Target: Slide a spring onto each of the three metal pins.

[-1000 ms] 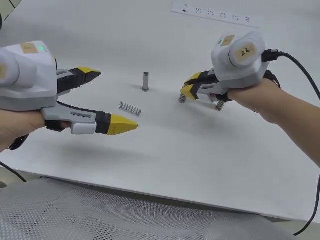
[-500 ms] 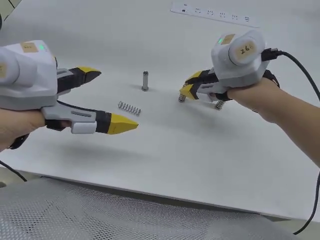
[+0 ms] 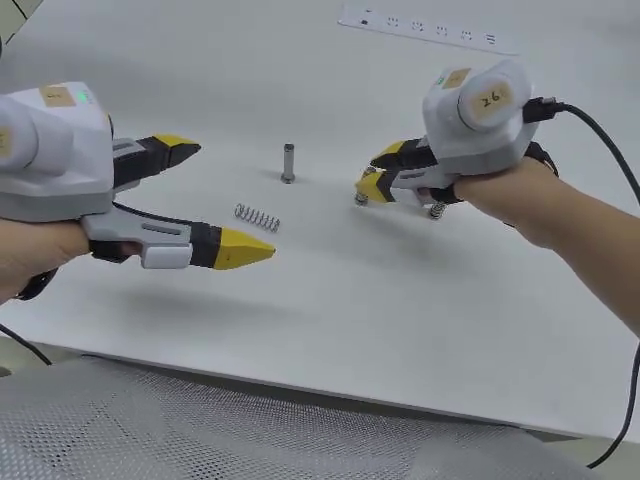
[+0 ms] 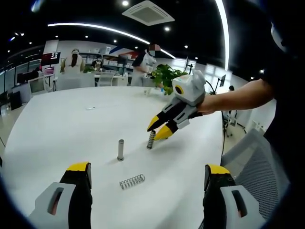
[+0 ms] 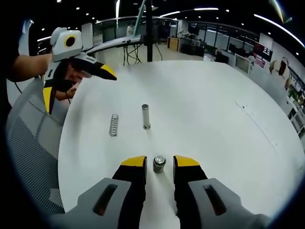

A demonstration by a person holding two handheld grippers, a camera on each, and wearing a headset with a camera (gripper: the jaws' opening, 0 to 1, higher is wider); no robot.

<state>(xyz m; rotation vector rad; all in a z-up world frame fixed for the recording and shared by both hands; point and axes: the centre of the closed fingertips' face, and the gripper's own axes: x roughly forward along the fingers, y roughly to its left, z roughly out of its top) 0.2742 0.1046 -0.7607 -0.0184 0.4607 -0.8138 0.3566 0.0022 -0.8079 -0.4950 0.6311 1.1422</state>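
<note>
A loose spring (image 3: 257, 216) lies on the white table (image 3: 330, 290), left of centre. Behind it a bare metal pin (image 3: 289, 163) stands upright. Two more pins carry springs: one (image 3: 362, 197) at my right gripper's tips, one (image 3: 436, 211) under that gripper's body. My right gripper (image 5: 159, 162) is open a little, its jaws flanking the sprung pin (image 5: 159, 163) with small gaps on both sides. My left gripper (image 3: 220, 200) is held wide open above the table, near the loose spring (image 4: 132, 181), holding nothing. The bare pin (image 4: 120, 149) stands ahead of it.
A white power strip (image 3: 430, 30) lies at the table's far edge. A black cable (image 3: 600, 130) trails from the right gripper. A grey mesh chair back (image 3: 200, 430) sits below the table's near edge. People stand far off across the room.
</note>
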